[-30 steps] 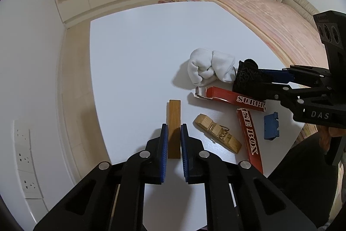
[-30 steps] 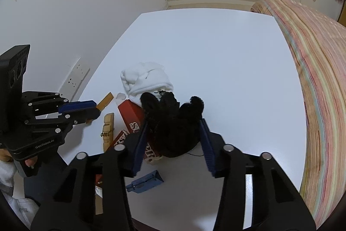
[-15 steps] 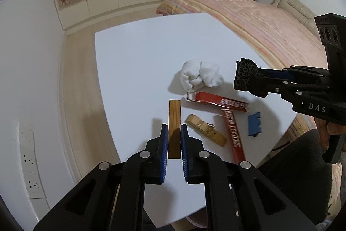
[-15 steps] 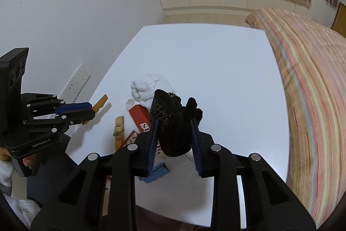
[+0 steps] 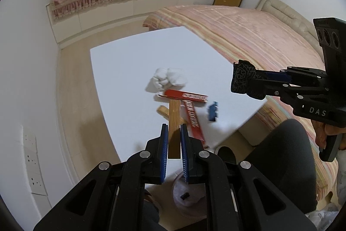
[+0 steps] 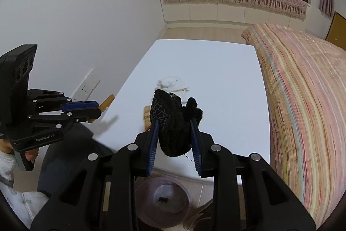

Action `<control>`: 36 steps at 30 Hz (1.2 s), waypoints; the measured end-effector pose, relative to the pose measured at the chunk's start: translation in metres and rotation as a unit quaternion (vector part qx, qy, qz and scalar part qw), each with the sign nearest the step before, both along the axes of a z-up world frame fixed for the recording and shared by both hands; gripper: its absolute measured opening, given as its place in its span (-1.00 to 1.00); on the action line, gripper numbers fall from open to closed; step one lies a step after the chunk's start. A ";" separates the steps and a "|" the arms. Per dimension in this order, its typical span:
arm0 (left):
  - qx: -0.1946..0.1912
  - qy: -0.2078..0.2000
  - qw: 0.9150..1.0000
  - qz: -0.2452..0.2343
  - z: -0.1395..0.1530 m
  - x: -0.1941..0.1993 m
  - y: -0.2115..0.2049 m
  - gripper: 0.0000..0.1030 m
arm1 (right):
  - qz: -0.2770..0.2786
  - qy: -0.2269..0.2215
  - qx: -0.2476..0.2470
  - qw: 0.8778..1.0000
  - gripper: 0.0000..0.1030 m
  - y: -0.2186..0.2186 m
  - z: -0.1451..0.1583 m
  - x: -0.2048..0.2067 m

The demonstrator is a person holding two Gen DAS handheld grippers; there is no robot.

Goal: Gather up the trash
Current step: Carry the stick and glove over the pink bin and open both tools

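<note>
While the left gripper (image 5: 173,140) clamps its jaws on a wooden strip (image 5: 174,122) raised above the white table (image 5: 129,70), the right gripper (image 6: 174,135) grips a black wad (image 6: 173,118) off the table's near edge. Left near that edge: white tissue (image 5: 169,79), red box pieces (image 5: 190,105), blue scrap (image 5: 213,110).

"DAS" in white letters on the black body of the right gripper (image 5: 244,84), right edge of the left wrist view. "GenRoboAI" in small grey print on the black body of the left gripper (image 6: 95,109), lower left of the right wrist view. Two red box strips (image 5: 190,105) on the white table (image 5: 129,70), centre of the left wrist view, carry white lettering, too blurred to read.
</note>
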State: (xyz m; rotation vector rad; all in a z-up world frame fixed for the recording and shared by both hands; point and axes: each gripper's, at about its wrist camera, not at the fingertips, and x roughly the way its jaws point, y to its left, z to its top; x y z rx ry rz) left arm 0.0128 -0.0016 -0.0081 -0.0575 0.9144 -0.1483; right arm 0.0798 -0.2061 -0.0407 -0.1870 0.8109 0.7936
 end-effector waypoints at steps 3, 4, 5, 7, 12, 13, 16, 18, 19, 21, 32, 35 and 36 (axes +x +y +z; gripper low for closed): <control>-0.001 -0.004 1.000 -0.009 0.004 -0.011 -0.009 -0.79 | 0.001 -0.004 0.003 1.000 -0.45 -0.008 0.005 -0.019; -0.002 -0.005 1.000 -0.012 0.005 -0.014 -0.011 -0.79 | 0.001 -0.005 0.004 1.000 -0.45 -0.010 0.006 -0.024; -0.002 -0.007 1.000 -0.015 0.005 -0.018 -0.014 -0.79 | 0.001 -0.006 0.004 1.000 -0.45 -0.013 0.006 -0.029; -0.003 -0.009 1.000 -0.024 0.006 -0.027 -0.021 -0.79 | 0.001 -0.007 0.004 1.000 -0.45 -0.017 0.006 -0.042; -0.004 -0.008 0.999 -0.039 0.002 -0.046 -0.034 -0.79 | 0.001 -0.005 0.003 1.000 -0.45 -0.027 -0.003 -0.070; -0.003 -0.007 0.999 -0.041 0.000 -0.051 -0.037 -0.79 | 0.001 -0.003 0.003 1.000 -0.45 -0.028 -0.005 -0.074; -0.005 -0.004 0.999 -0.047 -0.007 -0.063 -0.044 -0.79 | 0.002 0.003 0.001 1.000 -0.45 -0.033 -0.015 -0.089; -0.006 -0.001 0.999 -0.051 -0.012 -0.071 -0.048 -0.79 | 0.003 0.007 -0.001 1.000 -0.45 -0.037 -0.021 -0.097; -0.006 0.001 0.999 -0.053 -0.014 -0.075 -0.050 -0.79 | 0.002 0.008 -0.001 1.000 -0.45 -0.037 -0.023 -0.099; -0.007 0.004 0.998 -0.056 -0.020 -0.082 -0.053 -0.79 | 0.003 0.013 -0.002 1.000 -0.45 -0.039 -0.029 -0.107; -0.009 0.019 0.998 -0.064 -0.035 -0.107 -0.064 -0.79 | 0.007 0.031 -0.004 0.999 -0.43 -0.044 -0.050 -0.131; -0.008 0.023 0.997 -0.070 -0.036 -0.108 -0.066 -0.71 | 0.012 0.034 -0.009 0.999 -0.25 -0.043 -0.054 -0.132; -0.006 0.023 0.997 -0.069 -0.037 -0.108 -0.066 -0.65 | 0.010 0.034 -0.012 0.999 -0.12 -0.043 -0.054 -0.132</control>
